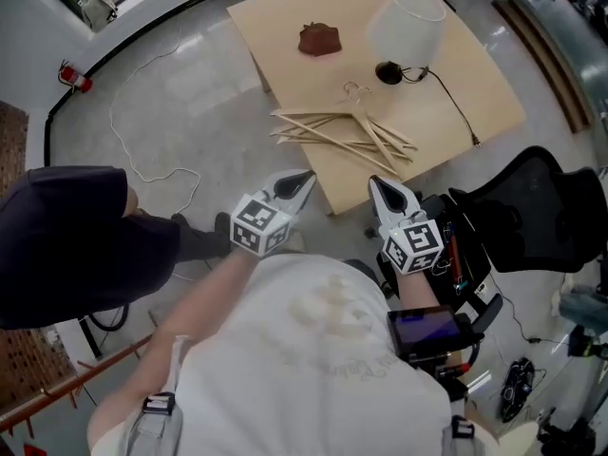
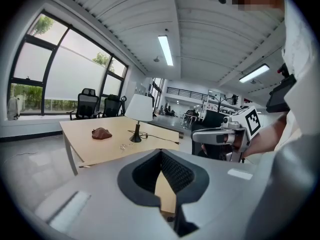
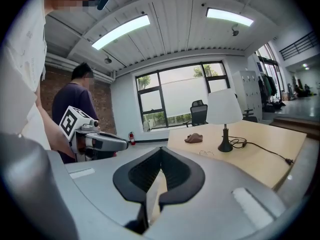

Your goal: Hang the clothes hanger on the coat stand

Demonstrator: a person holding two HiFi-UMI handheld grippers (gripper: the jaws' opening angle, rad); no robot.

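Several wooden clothes hangers with metal hooks lie in a loose pile near the front edge of the light wooden table. My left gripper hovers over the floor just short of that edge, its jaws shut with nothing between them. My right gripper is beside it, level with the table's near corner, also shut and empty. In the left gripper view the shut jaws point at the table, where a hanger's hook shows. The right gripper view shows another hook. No coat stand shows in the head view.
A white-shaded lamp with a black cord and a brown lump sit on the table. A black office chair stands at the right. A person in dark clothes stands at the left. A cable loops over the floor.
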